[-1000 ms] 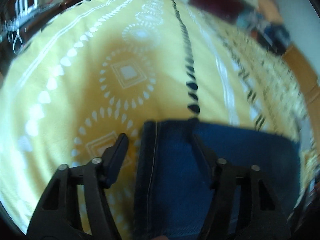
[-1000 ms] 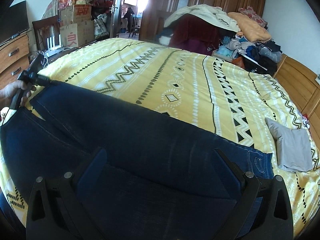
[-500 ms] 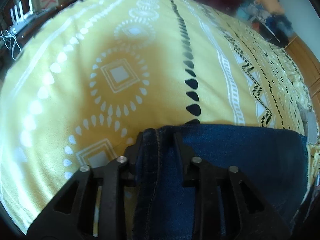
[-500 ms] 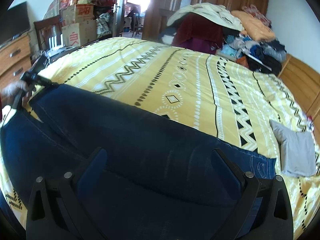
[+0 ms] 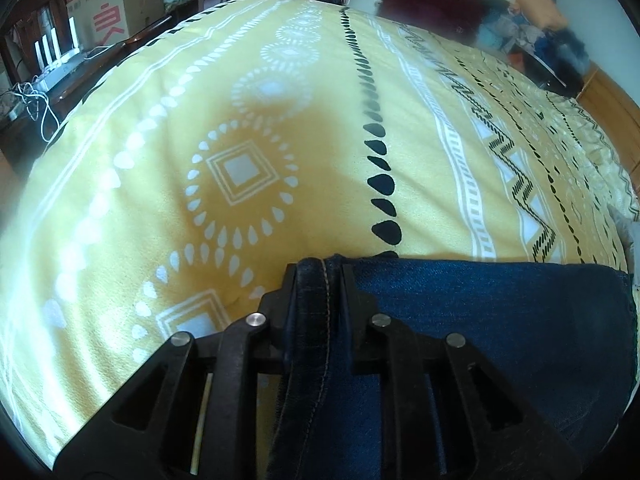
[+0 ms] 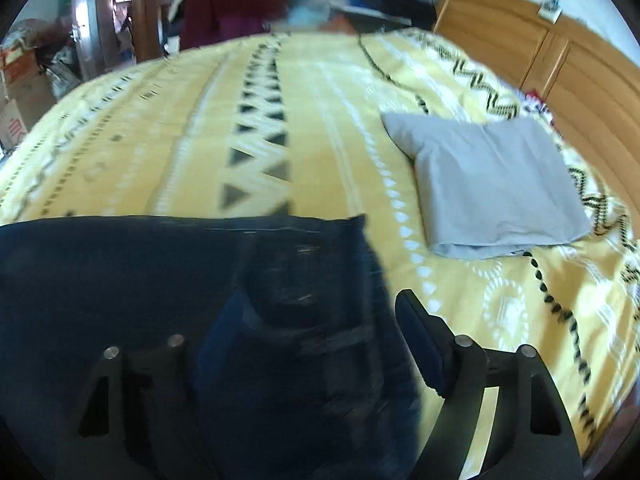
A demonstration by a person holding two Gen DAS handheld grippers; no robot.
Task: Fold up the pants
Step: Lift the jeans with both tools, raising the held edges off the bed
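Note:
Dark blue jeans (image 5: 480, 320) lie flat on a yellow patterned bedspread (image 5: 248, 128). My left gripper (image 5: 318, 280) is shut on a stitched edge of the jeans at a corner of the cloth, and the denim runs down between its fingers. The right wrist view is blurred by motion. There my right gripper (image 6: 320, 320) hovers over the jeans (image 6: 140, 272) at their right end. Its jaws are closing, with the denim edge between them. The right finger (image 6: 420, 336) stands just off the cloth edge and does not press on it.
A folded grey cloth (image 6: 492, 192) lies on the bedspread (image 6: 340, 120) to the right of the jeans. A wooden headboard (image 6: 560, 64) runs along the far right. Piled clothes (image 6: 240, 4) sit beyond the bed. Cardboard boxes (image 5: 116, 12) and a white router (image 5: 56, 56) stand at the left.
My left gripper closed on the jeans' stitched edge and stayed put. My right gripper swept fast to the right along the jeans to their end near the grey cloth, and its jaws narrowed.

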